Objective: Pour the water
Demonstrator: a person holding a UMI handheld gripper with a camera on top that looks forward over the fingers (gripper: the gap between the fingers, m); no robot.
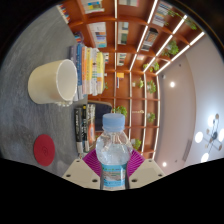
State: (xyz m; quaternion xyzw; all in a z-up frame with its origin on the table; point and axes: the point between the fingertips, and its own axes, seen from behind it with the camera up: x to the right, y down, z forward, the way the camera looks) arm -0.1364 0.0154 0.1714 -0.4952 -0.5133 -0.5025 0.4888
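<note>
Right now the gripper (113,165) has a clear water bottle (113,150) pinched between its two fingers, the magenta pads (94,160) pressed against either side of the bottle's body just above its blue label. The bottle stands along the line of the fingers, neck pointing away from the camera, and its mouth looks uncapped, though I can't be sure from where the lens sits. What matters for the pour is the white cup (54,81): it lies beyond the fingertips and well off to the left of the bottle's neck, lying over on its side as the camera sees it, with its open mouth turned toward the right, toward the bottle's side of the scene. That suggests the whole gripper is already tipped, and I'd judge the bottle's mouth has yet to be brought over the cup's rim, so the move calls for a swing leftward and forward before tilting further. Nearer the fingers on the left sits a small red lid (45,150), apart from both cup and bottle. Between cup and bottle nothing blocks the way; a bookshelf (120,60) and ceiling lights fill the background beyond.
</note>
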